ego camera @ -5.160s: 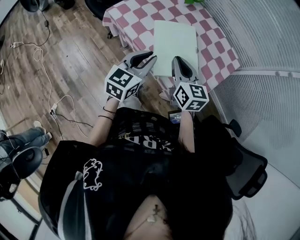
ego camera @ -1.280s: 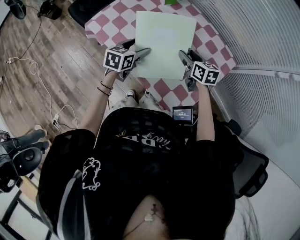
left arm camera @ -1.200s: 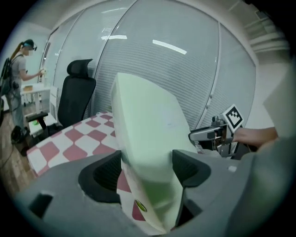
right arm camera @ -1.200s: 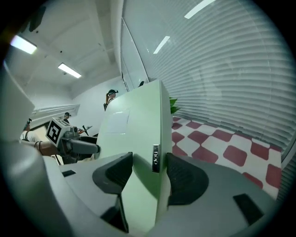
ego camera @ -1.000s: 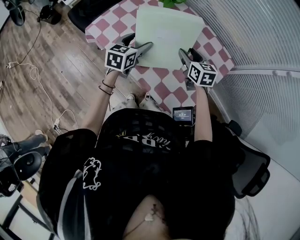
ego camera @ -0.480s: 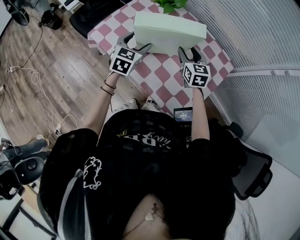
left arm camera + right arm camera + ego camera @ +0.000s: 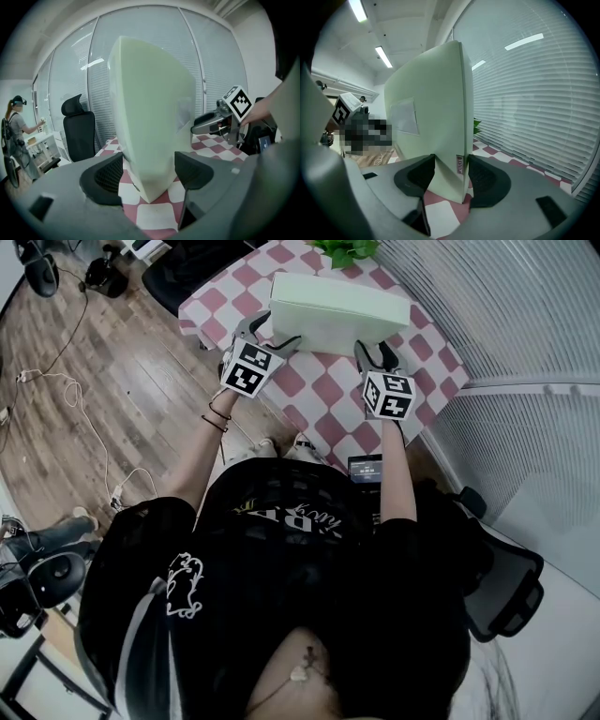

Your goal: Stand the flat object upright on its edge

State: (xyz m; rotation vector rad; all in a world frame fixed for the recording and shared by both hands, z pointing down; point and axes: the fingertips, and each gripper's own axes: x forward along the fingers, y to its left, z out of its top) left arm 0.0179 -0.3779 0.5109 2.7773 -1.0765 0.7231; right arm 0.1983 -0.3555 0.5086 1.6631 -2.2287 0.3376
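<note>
A flat pale-green box (image 7: 337,310) stands on its long edge on the pink-and-white checked table (image 7: 323,395). My left gripper (image 7: 272,337) is shut on the box's left end and my right gripper (image 7: 368,352) on its right end. In the left gripper view the box (image 7: 152,117) fills the gap between the pads (image 7: 107,176), its lower corner down on the cloth, and the right gripper (image 7: 208,125) shows behind. In the right gripper view both pads (image 7: 485,177) press the box (image 7: 429,126) by its narrow labelled edge.
A green plant (image 7: 343,249) stands at the table's far edge behind the box. White blinds (image 7: 525,306) run along the right. A black office chair (image 7: 502,587) is at the right, another (image 7: 77,129) beyond the table. Cables (image 7: 52,381) lie on the wooden floor.
The box has swung from lying tilted toward me to upright on its long edge. Both grippers moved forward over the table with it and still hold its ends.
</note>
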